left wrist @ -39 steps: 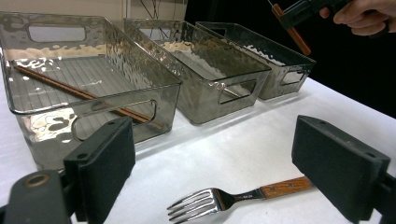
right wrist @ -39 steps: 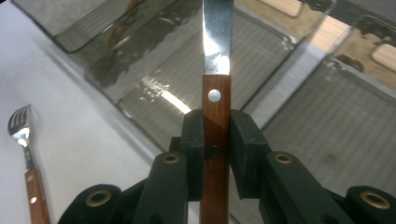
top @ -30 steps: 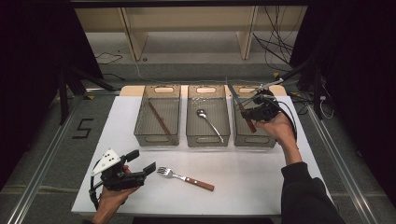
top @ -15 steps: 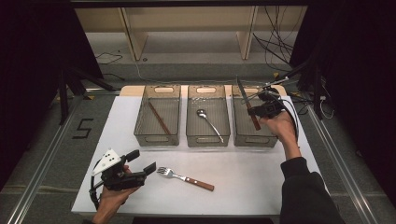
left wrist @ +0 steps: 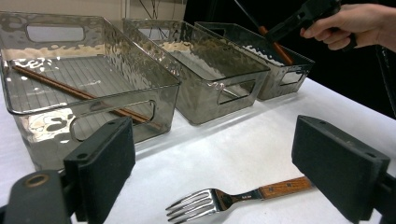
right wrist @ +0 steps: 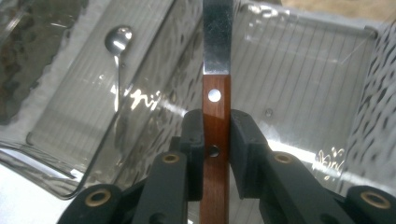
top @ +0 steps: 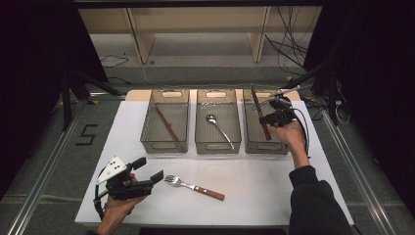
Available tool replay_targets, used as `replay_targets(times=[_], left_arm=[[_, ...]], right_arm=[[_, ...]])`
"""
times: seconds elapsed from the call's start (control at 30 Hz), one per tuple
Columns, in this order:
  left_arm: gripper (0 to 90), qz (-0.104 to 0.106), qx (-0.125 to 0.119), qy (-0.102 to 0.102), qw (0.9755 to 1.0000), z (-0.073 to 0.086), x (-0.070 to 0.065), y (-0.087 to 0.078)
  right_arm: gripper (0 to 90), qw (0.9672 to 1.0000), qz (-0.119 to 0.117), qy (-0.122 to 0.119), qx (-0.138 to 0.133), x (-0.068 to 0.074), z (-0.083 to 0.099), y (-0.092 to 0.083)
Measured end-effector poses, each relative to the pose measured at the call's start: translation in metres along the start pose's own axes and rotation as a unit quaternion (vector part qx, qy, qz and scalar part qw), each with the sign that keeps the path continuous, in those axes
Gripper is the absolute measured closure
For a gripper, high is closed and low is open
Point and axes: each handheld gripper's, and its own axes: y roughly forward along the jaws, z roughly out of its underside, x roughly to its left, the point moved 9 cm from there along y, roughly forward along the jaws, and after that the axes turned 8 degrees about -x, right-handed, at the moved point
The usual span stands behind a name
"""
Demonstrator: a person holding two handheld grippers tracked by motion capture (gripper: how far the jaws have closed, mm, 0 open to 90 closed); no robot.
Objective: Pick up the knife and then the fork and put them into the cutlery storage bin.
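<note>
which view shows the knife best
The right gripper view: the knife stands close up, its wooden handle clamped between the right tongs. The high view shows it small over the right bin; the left gripper view shows it far off.

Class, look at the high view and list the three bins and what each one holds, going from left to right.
Left bin with chopsticks → middle bin with a spoon → right bin, over which the right tool holds a knife.
</note>
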Motion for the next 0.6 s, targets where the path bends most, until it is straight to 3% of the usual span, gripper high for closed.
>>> replay_targets(times=[0.6], left_arm=[[13.1, 0.0, 0.0, 0.0, 1.0, 0.0, 0.0, 0.0]], right_arm=[[77.0, 0.9994, 0.002, 0.03, 0.018, 0.002, 0.011, 0.014]])
